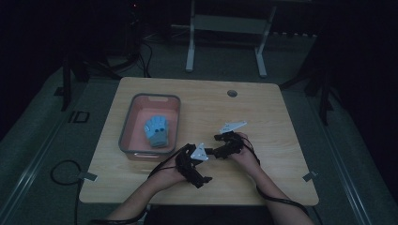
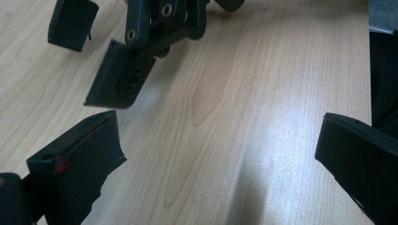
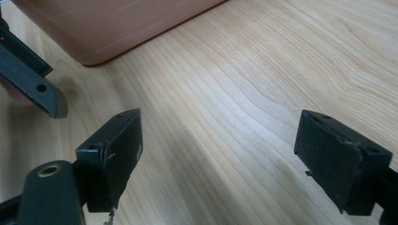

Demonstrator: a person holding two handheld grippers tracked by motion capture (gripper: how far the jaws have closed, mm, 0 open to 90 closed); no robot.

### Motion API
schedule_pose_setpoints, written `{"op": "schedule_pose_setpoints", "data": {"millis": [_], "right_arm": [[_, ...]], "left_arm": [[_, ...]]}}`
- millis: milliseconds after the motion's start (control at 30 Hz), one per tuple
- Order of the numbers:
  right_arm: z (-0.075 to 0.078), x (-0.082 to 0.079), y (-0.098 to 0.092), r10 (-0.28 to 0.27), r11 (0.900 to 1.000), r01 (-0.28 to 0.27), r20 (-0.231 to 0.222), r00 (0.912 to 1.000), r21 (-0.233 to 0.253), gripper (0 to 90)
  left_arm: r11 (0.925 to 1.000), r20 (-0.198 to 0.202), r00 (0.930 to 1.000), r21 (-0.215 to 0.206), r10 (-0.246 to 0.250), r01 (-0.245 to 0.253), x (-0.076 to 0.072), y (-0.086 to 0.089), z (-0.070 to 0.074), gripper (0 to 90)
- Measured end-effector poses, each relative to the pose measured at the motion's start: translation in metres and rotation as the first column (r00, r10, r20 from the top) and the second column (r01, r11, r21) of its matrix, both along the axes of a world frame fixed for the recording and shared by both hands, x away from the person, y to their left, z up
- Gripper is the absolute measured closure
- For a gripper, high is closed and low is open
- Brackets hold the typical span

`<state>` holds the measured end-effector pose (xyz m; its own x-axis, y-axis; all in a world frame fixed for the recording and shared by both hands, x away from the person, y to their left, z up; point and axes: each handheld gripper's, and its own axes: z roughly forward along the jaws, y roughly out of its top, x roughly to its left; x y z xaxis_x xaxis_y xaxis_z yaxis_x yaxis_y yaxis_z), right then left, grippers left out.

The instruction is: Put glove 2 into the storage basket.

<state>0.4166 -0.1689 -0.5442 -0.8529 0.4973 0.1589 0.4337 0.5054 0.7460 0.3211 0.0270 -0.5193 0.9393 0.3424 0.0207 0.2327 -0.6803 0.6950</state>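
On the wooden table (image 1: 263,112), two hands hold my grippers close together near the front middle. My left gripper (image 1: 201,161) is open; in its own view the left gripper (image 2: 216,136) has its jaws spread wide over bare wood with nothing between them. Just beyond it are the black fingers (image 2: 117,77) of the other gripper. My right gripper (image 1: 219,145) is also open, and in its own view the right gripper (image 3: 220,140) has empty jaws low over the tabletop. A light blue object (image 1: 156,130) with a grey end lies in the pink bin (image 1: 155,96).
The pink bin (image 3: 117,23) stands at the table's left, a short way ahead of the right gripper. A round grommet hole (image 1: 232,93) sits near the far edge. A metal stand (image 1: 225,28) is on the floor behind the table, and cables (image 1: 61,171) lie at the left.
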Motion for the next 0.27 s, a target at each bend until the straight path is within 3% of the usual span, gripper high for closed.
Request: {"op": "schedule_pose_setpoints", "data": {"millis": [267], "right_arm": [[-0.0021, 0.0002, -0.0026, -0.003, 1.0, 0.003, 0.001, 1.0, 0.001, 15.9]], "left_arm": [[1.0, -0.011, 0.9999, -0.002, 0.003, -0.003, 0.0005, 0.0003, -0.0044, 0.7]]}}
